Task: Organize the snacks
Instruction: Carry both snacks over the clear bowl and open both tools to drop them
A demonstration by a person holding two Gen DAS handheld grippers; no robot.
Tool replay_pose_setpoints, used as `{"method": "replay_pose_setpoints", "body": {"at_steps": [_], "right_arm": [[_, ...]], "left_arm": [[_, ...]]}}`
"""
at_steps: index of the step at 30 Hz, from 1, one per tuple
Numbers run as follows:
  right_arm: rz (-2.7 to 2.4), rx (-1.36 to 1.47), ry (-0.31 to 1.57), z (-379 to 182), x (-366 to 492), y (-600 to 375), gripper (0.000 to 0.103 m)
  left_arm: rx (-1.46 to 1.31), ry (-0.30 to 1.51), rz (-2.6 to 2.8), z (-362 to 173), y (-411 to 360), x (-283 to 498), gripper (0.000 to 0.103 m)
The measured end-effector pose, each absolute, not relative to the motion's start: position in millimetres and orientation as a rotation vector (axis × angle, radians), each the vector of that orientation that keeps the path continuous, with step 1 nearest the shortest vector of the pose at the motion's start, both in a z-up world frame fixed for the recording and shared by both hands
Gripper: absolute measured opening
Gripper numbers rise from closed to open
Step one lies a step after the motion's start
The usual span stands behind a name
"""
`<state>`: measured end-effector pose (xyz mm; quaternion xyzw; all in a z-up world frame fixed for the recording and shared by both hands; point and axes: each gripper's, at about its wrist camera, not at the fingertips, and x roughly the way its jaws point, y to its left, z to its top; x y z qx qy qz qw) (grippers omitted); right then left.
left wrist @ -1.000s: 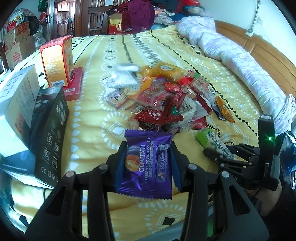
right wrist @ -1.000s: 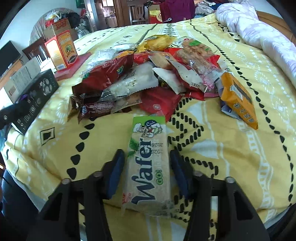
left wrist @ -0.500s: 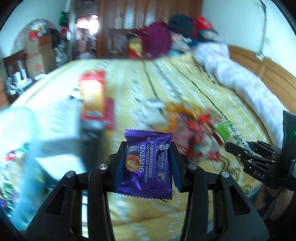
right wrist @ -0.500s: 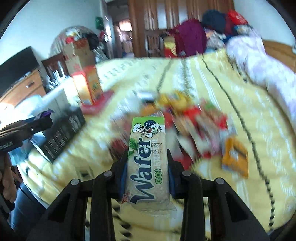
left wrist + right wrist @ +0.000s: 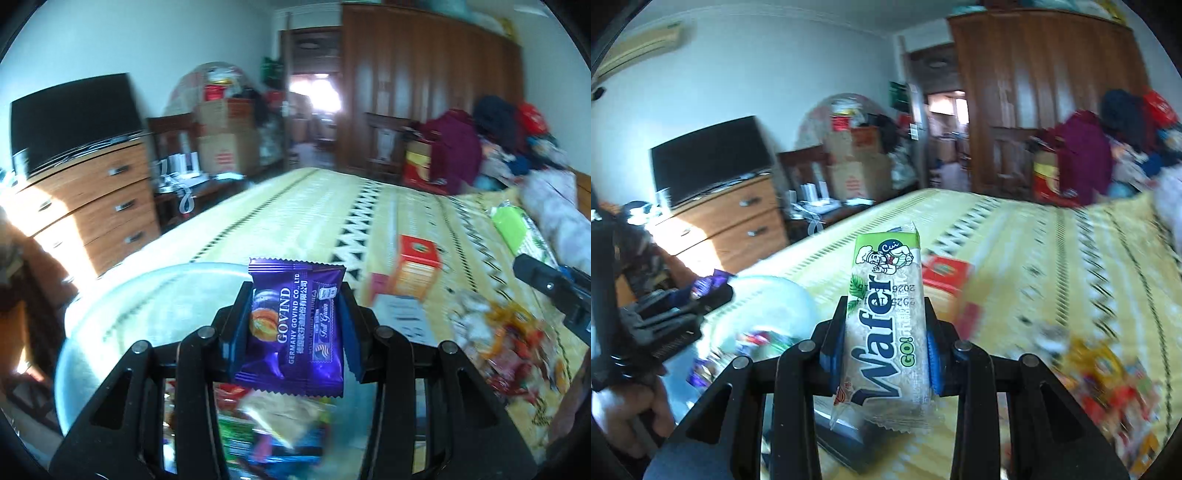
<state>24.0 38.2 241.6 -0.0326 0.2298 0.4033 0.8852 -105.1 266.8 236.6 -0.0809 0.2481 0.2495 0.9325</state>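
My left gripper [image 5: 293, 325] is shut on a purple Govind snack packet [image 5: 295, 328] and holds it over the rim of a clear plastic tub [image 5: 122, 295] with several snacks inside. My right gripper [image 5: 884, 343] is shut on a green wafer packet [image 5: 886, 317], lifted above the bed; it shows at the right of the left wrist view [image 5: 517, 229]. The tub also shows in the right wrist view [image 5: 768, 310], left of the wafer. The snack pile [image 5: 506, 343] lies blurred on the yellow bedspread [image 5: 314, 214] at right.
An orange box [image 5: 417, 273] stands on the bed beyond the tub. A wooden dresser [image 5: 92, 206] with a black TV [image 5: 74, 114] stands left of the bed. Cardboard boxes [image 5: 225, 147] and a wardrobe [image 5: 424, 92] are at the back.
Both grippers lifted off the bed and swung left with their packets. The snack pile slid to the right and the clear tub came in under the left gripper.
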Motion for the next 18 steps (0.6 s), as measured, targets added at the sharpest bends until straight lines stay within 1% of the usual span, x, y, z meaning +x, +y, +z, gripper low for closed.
{"method": "replay_pose_setpoints", "body": {"at_steps": [5, 11, 18], "right_arm": [[0.944, -0.091, 0.480, 254, 8, 109, 0.037], [1.036, -0.122, 0.564, 247, -2, 168, 0.037], [1.104, -0.168, 0.660, 233, -7, 193, 0.037]], "left_arm": [[-0.204, 0.512, 0.623, 234, 297, -117, 0.044], [-0.259, 0.559, 0.652, 221, 320, -121, 0.044], [-0.294, 0.592, 0.651, 216, 331, -124, 0.045]]}}
